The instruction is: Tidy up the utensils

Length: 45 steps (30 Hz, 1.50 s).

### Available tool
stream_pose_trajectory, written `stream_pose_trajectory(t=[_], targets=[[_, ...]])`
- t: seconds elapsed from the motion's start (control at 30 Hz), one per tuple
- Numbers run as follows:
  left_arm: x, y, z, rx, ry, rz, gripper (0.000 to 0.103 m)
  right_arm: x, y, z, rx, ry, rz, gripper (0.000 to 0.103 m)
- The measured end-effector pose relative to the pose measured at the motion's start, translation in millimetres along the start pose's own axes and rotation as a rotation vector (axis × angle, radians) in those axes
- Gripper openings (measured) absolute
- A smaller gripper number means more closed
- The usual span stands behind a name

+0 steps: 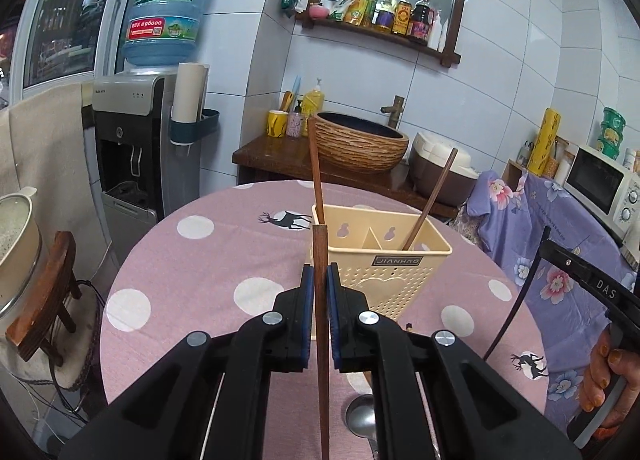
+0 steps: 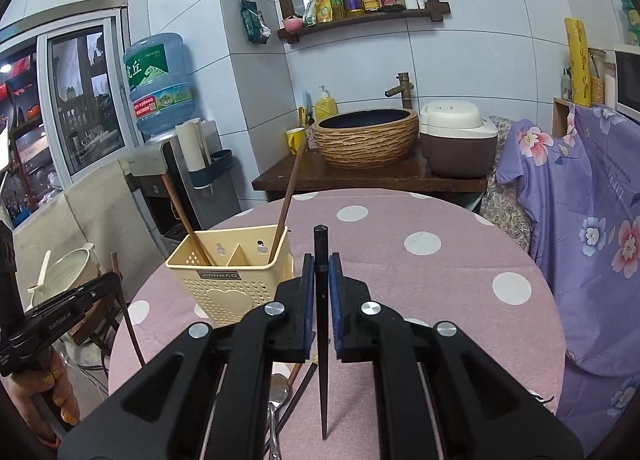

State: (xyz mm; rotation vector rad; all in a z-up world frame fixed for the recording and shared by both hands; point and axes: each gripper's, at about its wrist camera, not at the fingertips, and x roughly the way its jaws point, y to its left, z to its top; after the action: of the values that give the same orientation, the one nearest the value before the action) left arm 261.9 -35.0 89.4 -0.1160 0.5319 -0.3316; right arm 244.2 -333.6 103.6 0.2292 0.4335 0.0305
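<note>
Brown wood is filling the left tool (image 1: 320, 284): its blue pads are pinching a reddish-brown chopstick (image 1: 321, 340) that is running straight up the middle of the view, square end at twelve o'clock. The right tool (image 2: 321, 276) is clamping a black chopstick (image 2: 321, 324) the same way, blunt faceted end up and thin point hanging toward six o'clock above the counter (image 2: 440, 280).

Just beyond the left tool, the cream utensil holder (image 1: 384, 260) is standing on the pink polka-dot cloth, perforated below, divided inside, with a heart moulded on its front. A dark plate on its rim is reading "JIANHAO", upside down in both views. Two more brown chopsticks are leaning in it, one (image 1: 316, 167) at the left corner, one (image 1: 432, 199) tilting toward one o'clock in the right compartment. A metal spoon (image 1: 360, 420) is lying on the cloth under the left tool, at six o'clock.

Further out, at ten o'clock, a blue water jug (image 1: 168, 7) is sitting on its dispenser, its green label showing "虎丘" and "TIGER HILL". The right tool's body, at three o'clock in the left view, is showing the letters "DAS".
</note>
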Motion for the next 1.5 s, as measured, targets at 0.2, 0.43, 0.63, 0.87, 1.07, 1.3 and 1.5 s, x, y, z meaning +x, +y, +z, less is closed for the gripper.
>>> stream_pose_trajectory(t=[0.2,0.43,0.63,0.87,1.07,1.3,1.5], targets=[[-9,5,4,-0.012,-0.006,-0.027,0.008,-3,-8,5,0.027,0.017,0.034,0.008],[-24,13,14,-0.020,-0.038,-0.037,0.008,-11,-9,12,0.026,0.007,0.067,0.008],[-29,16,29,-0.011,-0.057,-0.038,0.007,-13,-8,22,0.014,0.003,0.081,0.008],[-37,19,49,0.017,-0.081,-0.036,0.002,-5,-10,36,0.005,0.032,0.084,0.008],[-44,18,65,0.038,-0.099,-0.031,0.002,-4,-9,54,-0.008,0.028,0.095,0.008],[-17,43,51,-0.022,-0.033,0.017,0.002,1,-6,47,-0.011,0.042,0.092,0.008],[41,100,36,-0.136,0.100,0.179,0.063,-5,-10,49,-0.006,0.018,0.084,0.008]])
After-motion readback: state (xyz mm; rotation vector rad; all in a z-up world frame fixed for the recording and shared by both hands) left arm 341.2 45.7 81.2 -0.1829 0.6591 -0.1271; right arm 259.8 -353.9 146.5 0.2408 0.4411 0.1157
